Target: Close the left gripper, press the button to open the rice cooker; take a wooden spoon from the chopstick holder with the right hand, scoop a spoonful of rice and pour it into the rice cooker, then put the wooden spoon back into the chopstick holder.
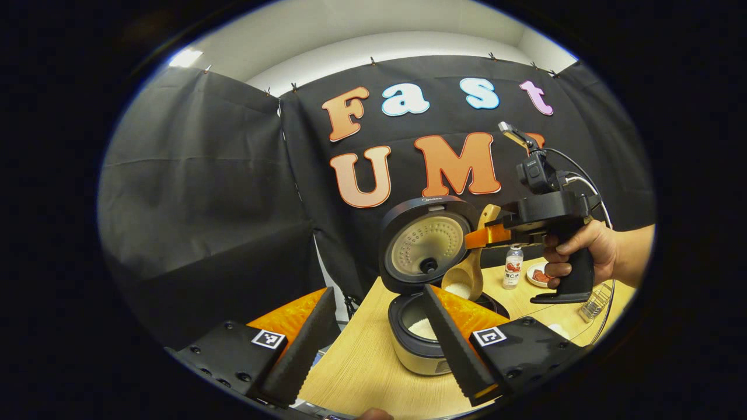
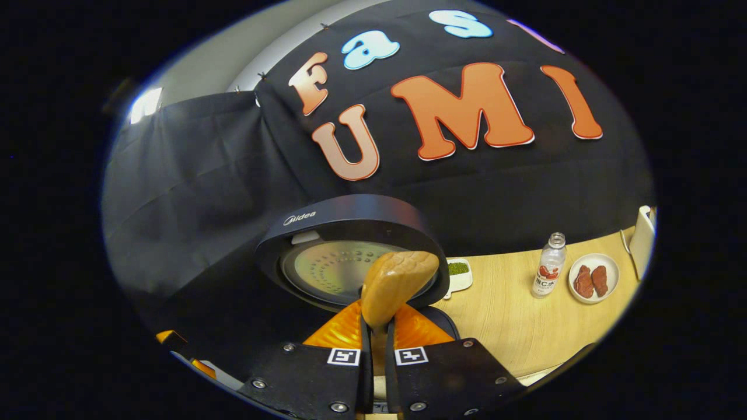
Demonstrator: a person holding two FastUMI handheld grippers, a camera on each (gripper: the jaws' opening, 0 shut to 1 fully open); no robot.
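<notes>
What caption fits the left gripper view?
Right gripper holds the wooden spoon of rice over the open rice cooker.

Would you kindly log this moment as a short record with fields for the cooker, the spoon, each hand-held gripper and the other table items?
Rice cooker: on the wooden table, lid raised, white rice in the pot.
Wooden spoon: handle clamped by the right hand-held gripper, bowl tipped down over the open pot, some rice in it.
Left hand-held gripper: fingers apart, holding nothing, near the cooker.
Bottle: upright behind the cooker.
Plate: two reddish pieces on it, beside the bottle.
Small dish: green contents.
</notes>
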